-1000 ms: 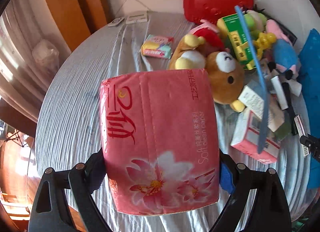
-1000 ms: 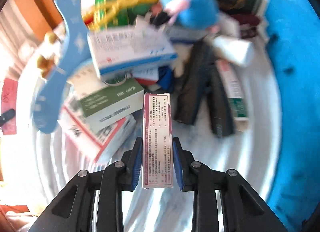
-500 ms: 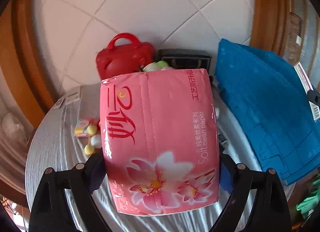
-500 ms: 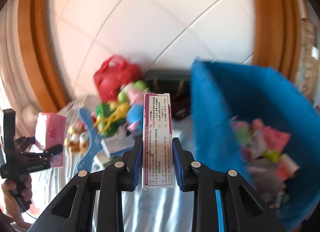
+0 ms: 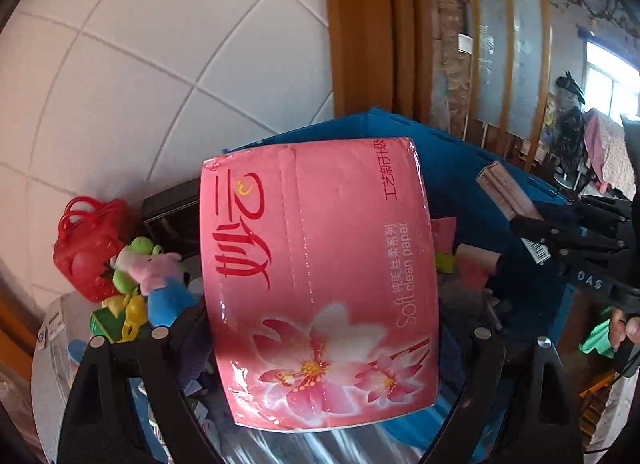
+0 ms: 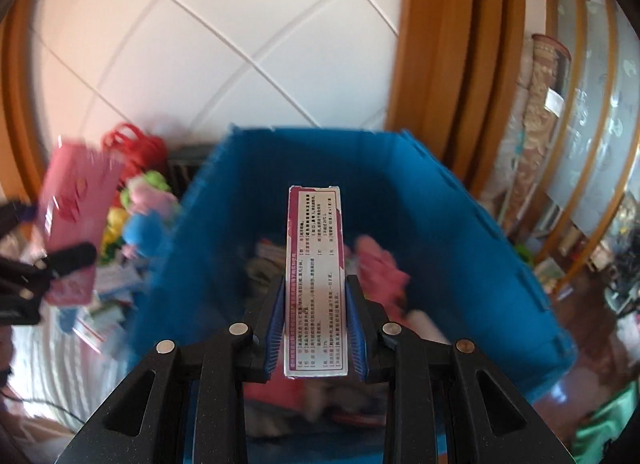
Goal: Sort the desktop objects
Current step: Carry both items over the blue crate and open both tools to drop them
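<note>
Grip check: right gripper [image 6: 315, 328] clamps slim medicine box [image 6: 315, 276] at frame centre, left gripper [image 5: 320, 328] spans wide on pink tissue pack [image 5: 320, 284]. Both aim at blue bin [image 6: 480, 232] beyond, likely for drop-off.

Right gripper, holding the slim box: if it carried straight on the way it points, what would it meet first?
Most likely the open blue bin: the right gripper, shut on the slim box, aims into it, toward the blurred pile of items inside. Depth is unclear.
</note>
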